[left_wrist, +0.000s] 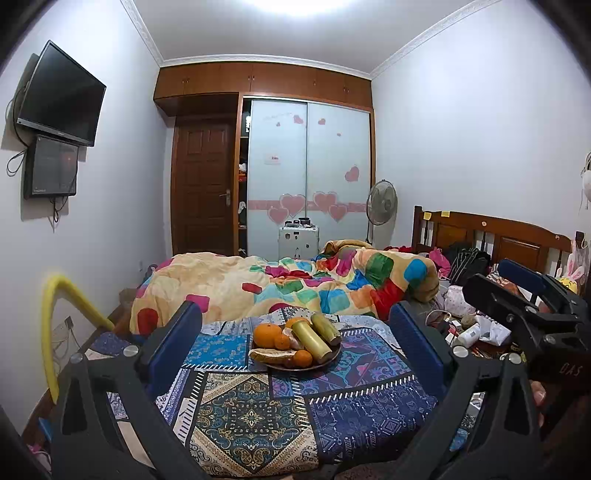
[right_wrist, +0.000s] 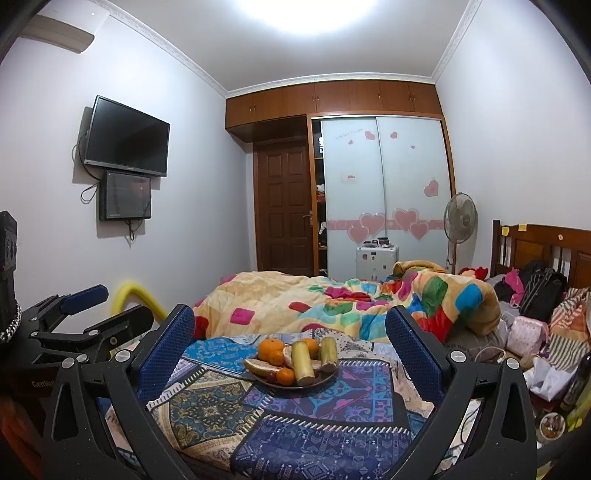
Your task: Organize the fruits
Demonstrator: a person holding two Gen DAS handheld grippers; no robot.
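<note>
Though fruit plate point(left_wrist: 291, 368) in both views — AC unit point(right_wrist: 62, 31) in R only.

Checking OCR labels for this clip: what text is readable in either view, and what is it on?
"DAS": on the right gripper's black body, seen from the left wrist.
"Gen...": start of a word on the left gripper's body, seen from the right wrist; the rest is cut off.
Small label on the wardrobe door: too blurred.
Faint writing near its top: unreadable.
Logos under the TV and small screen: too small.
</note>
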